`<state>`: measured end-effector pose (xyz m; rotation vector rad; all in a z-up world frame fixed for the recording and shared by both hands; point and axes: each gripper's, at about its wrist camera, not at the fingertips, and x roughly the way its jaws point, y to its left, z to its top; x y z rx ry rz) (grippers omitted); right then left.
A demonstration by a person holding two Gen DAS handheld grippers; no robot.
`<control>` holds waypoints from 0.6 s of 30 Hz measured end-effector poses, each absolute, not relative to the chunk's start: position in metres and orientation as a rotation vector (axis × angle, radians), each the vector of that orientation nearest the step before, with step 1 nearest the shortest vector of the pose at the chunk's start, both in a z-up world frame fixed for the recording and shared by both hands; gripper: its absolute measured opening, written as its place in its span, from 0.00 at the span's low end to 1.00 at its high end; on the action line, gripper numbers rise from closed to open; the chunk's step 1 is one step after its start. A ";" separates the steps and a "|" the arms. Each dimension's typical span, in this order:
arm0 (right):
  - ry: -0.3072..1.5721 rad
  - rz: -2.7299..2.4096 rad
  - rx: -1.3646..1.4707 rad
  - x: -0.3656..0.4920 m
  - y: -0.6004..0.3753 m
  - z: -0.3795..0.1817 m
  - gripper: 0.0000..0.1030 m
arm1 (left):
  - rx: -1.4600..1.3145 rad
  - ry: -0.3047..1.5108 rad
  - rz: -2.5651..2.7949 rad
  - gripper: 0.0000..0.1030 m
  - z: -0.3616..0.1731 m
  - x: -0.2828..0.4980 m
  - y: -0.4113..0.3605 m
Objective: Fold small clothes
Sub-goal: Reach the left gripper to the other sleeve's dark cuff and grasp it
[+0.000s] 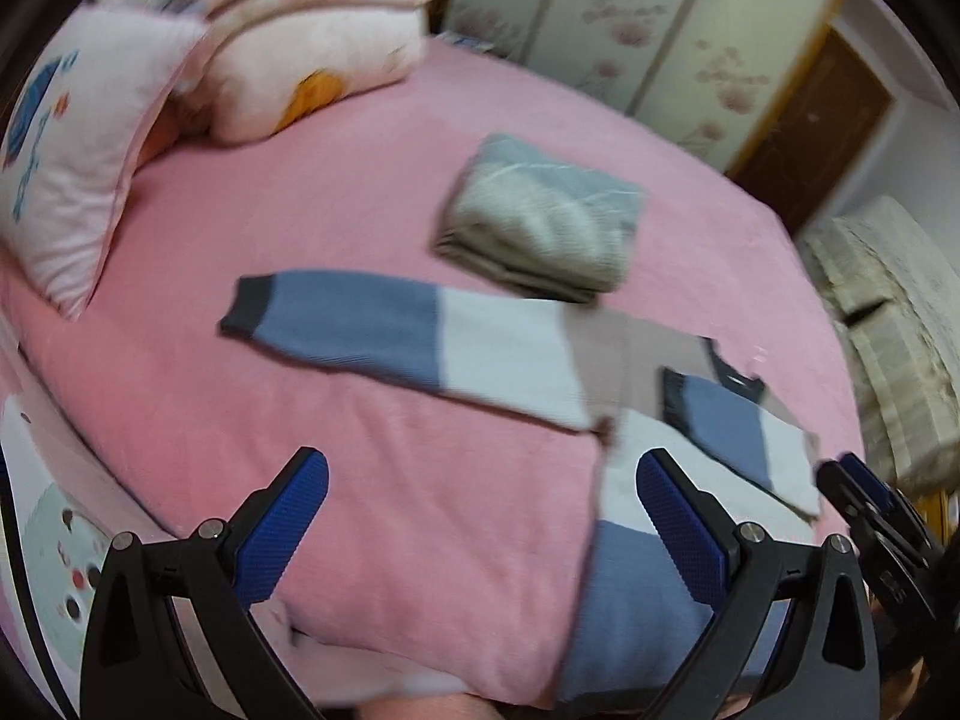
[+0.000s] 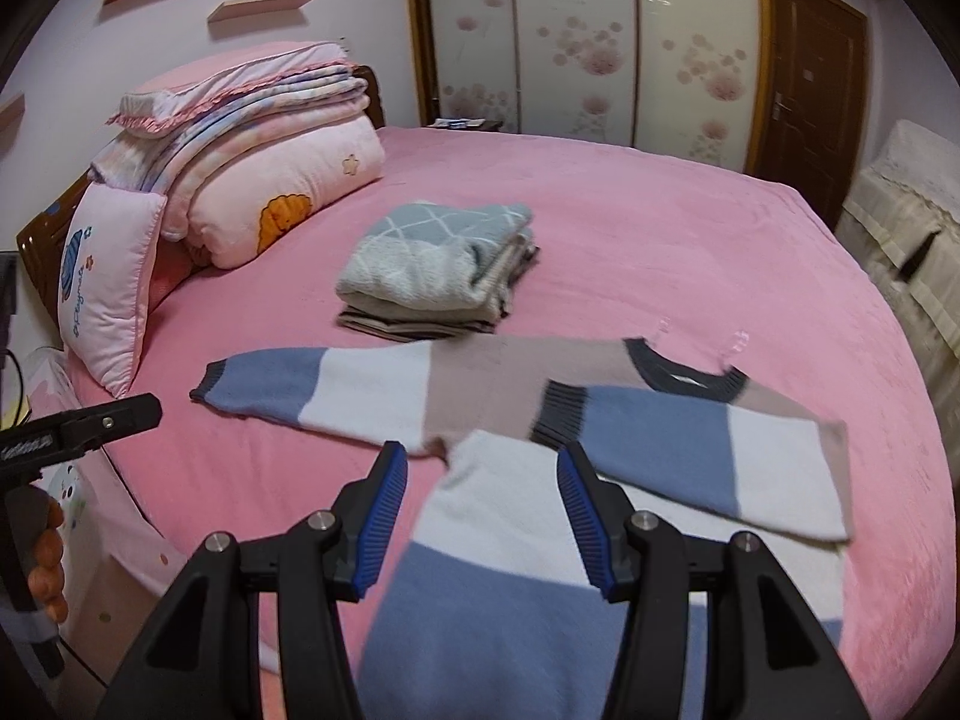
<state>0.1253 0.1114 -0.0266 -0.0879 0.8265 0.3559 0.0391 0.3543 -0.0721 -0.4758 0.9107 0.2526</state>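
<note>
Right wrist: sweater lies under open tool.

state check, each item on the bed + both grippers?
sweater: spread flat, one sleeve folded across the chest, the other stretched out
folded clothes stack: folded, piled beyond the sweater
bedding pile: folded, stacked at the headboard
left gripper: open, empty
right gripper: open, empty, above the sweater
</note>
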 end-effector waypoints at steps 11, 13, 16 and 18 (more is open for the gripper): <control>0.817 0.387 -0.146 0.181 0.186 -0.055 0.51 | -0.657 1.047 0.439 0.91 -0.153 0.097 0.482; 0.835 0.378 -0.144 0.195 0.197 -0.066 0.51 | -0.692 1.080 0.445 0.85 -0.171 0.107 0.497; 0.899 0.377 -0.109 0.221 0.210 -0.086 0.51 | -0.621 1.123 0.502 0.80 -0.189 0.121 0.511; 0.929 0.378 -0.098 0.232 0.218 -0.095 0.51 | -0.602 1.144 0.533 0.73 -0.201 0.128 0.520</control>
